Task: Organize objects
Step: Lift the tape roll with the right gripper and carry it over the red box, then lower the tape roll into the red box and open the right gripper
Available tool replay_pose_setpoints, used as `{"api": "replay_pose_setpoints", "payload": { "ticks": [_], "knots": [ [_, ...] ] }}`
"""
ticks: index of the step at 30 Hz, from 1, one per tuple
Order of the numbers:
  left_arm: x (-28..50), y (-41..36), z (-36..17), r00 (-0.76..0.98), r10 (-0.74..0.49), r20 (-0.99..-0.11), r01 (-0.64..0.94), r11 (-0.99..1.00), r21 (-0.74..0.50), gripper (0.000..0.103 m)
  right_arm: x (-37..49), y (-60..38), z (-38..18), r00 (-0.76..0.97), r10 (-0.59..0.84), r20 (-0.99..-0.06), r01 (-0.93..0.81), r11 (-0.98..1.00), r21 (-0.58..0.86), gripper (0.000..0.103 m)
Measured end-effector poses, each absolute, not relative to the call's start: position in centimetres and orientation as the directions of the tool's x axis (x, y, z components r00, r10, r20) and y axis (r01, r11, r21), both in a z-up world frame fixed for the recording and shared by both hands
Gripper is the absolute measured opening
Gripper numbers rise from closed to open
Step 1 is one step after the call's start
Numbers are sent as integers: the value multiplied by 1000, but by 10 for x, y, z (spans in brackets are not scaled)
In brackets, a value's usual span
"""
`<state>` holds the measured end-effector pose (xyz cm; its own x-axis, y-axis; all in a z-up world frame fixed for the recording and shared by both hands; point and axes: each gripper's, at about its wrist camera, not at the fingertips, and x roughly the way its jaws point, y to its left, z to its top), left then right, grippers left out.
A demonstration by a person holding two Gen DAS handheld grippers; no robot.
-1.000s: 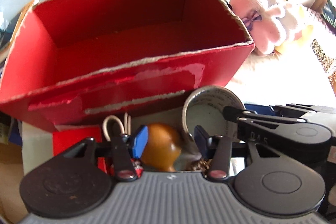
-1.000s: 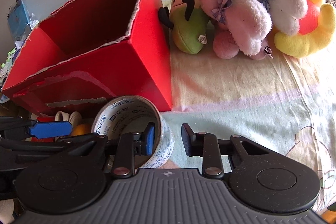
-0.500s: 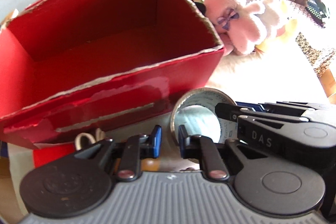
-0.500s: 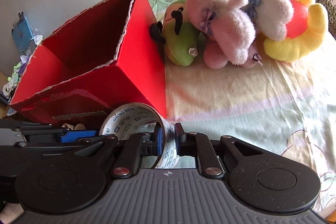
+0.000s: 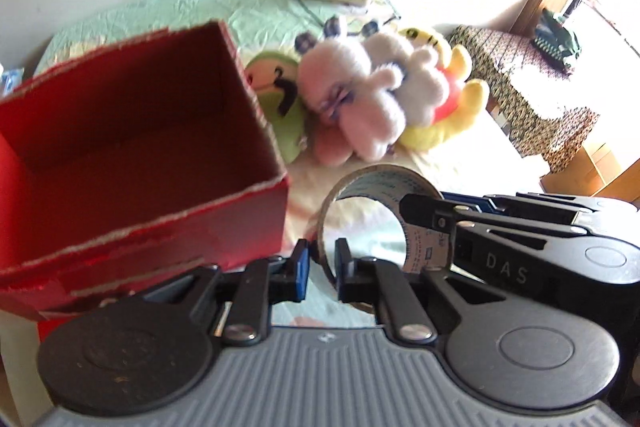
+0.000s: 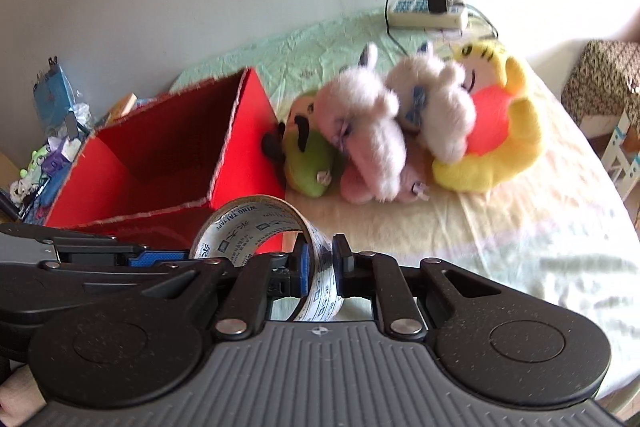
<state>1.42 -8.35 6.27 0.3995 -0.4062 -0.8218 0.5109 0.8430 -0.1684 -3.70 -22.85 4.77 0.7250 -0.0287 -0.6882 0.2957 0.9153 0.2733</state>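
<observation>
Sunlight falls on a bed (image 6: 480, 227) with a pale sheet, and a power strip (image 6: 428, 17) lies by the wall. At the start of the last second both grippers were wide open, low beside the red box (image 5: 132, 163), with the tape roll (image 6: 256, 223) resting on the bed. Now the left gripper (image 5: 321, 269) has just closed on the roll's near edge, and the right gripper (image 6: 320, 269) has just closed on the roll's wall. Each one pinches the roll tight, one on each side.

The roll looks lifted now. It sits higher than the box rim and just beside the box's right wall. The box is open and looks empty inside.

A pile of soft toys (image 6: 384, 143) leans against the far side of the box.

I think the pick-up is done. Next the roll likely goes over the rim and into the box.
</observation>
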Motion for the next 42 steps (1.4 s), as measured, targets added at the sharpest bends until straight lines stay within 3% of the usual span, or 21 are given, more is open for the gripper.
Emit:
{"api": "replay_pose_setpoints", "payload": {
  "ticks": [9,16,29,39,42],
  "knots": [
    [36,-84,109,542,-375,-753,454,884,-113,8,3,-237,93,810,58,-583,140,947,289,15],
    [75,-37,131,596,-309,-741,360,928,-98,8,70,-213,99,772,139,-621,49,960,275,15],
    [187,3,40,350,-303,-886,375,912,-164,8,168,-178,35,547,84,-833,144,971,192,15],
    [219,15,14,260,-340,-904,378,897,-228,14,187,-163,29,532,-36,-846,145,988,49,14],
    [224,15,9,235,-355,-905,369,894,-255,13,187,-167,30,549,-28,-835,156,985,70,18]
  ]
}}
